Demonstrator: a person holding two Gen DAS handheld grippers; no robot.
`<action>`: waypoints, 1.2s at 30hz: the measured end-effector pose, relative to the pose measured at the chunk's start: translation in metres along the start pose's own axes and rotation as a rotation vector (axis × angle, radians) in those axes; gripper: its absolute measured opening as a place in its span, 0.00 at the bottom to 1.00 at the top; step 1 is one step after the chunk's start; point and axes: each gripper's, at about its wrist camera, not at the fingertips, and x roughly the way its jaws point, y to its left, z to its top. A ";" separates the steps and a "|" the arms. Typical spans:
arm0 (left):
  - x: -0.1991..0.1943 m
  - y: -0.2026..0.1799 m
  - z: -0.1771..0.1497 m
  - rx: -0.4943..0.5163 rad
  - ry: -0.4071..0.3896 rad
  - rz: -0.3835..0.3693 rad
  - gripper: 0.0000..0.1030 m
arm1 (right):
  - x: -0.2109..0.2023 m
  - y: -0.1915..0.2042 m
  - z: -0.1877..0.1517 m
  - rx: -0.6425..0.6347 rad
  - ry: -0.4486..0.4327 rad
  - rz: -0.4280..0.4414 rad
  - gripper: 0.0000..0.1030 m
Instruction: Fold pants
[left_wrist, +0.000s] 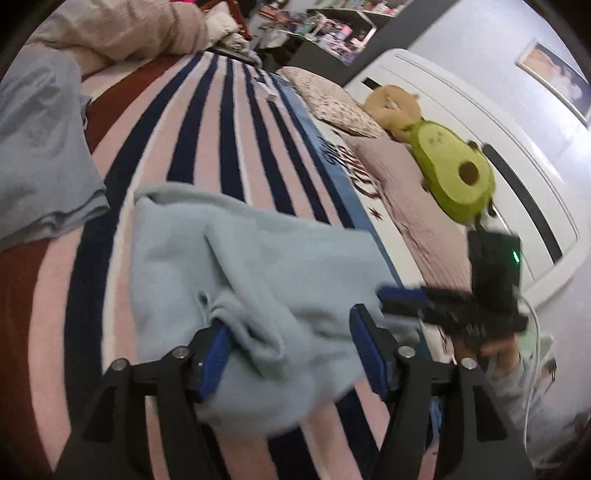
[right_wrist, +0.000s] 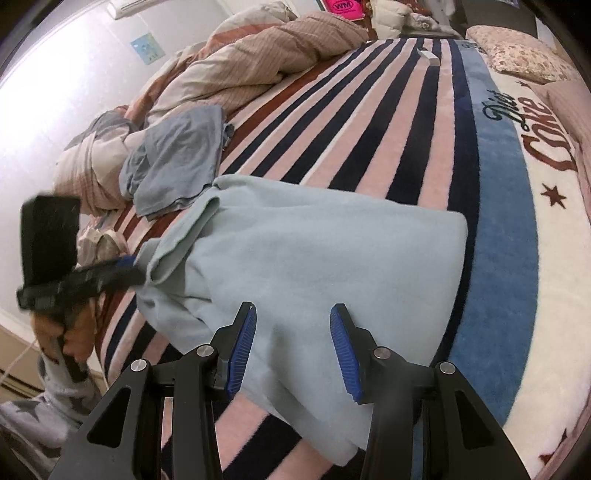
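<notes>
The light blue pants (left_wrist: 258, 280) lie folded into a short bundle on the striped blanket (left_wrist: 221, 140); they also show in the right wrist view (right_wrist: 314, 258). My left gripper (left_wrist: 291, 328) is open, its blue pads astride the near bunched edge of the pants, nothing pinched. My right gripper (right_wrist: 291, 332) is open just above the near edge of the pants. Each gripper shows in the other's view: the right one (left_wrist: 406, 299) at the pants' right edge, the left one (right_wrist: 125, 269) at their left corner.
A grey-blue garment (right_wrist: 177, 158) lies beyond the pants, beside a crumpled striped duvet (right_wrist: 258, 59). An avocado plush (left_wrist: 450, 173), pillows (left_wrist: 332, 99) and a white headboard (left_wrist: 498, 147) line the right side of the bed. A small white box (right_wrist: 428, 57) sits far off on the blanket.
</notes>
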 end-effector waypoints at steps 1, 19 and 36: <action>0.005 0.004 0.005 -0.020 0.009 0.002 0.59 | 0.000 -0.001 -0.001 0.003 0.000 0.006 0.36; -0.012 0.018 0.033 0.039 -0.128 0.208 0.14 | -0.018 -0.013 -0.012 0.055 -0.041 0.040 0.35; -0.052 -0.011 0.008 0.154 -0.263 0.366 0.68 | -0.041 0.017 -0.024 -0.113 -0.128 -0.201 0.57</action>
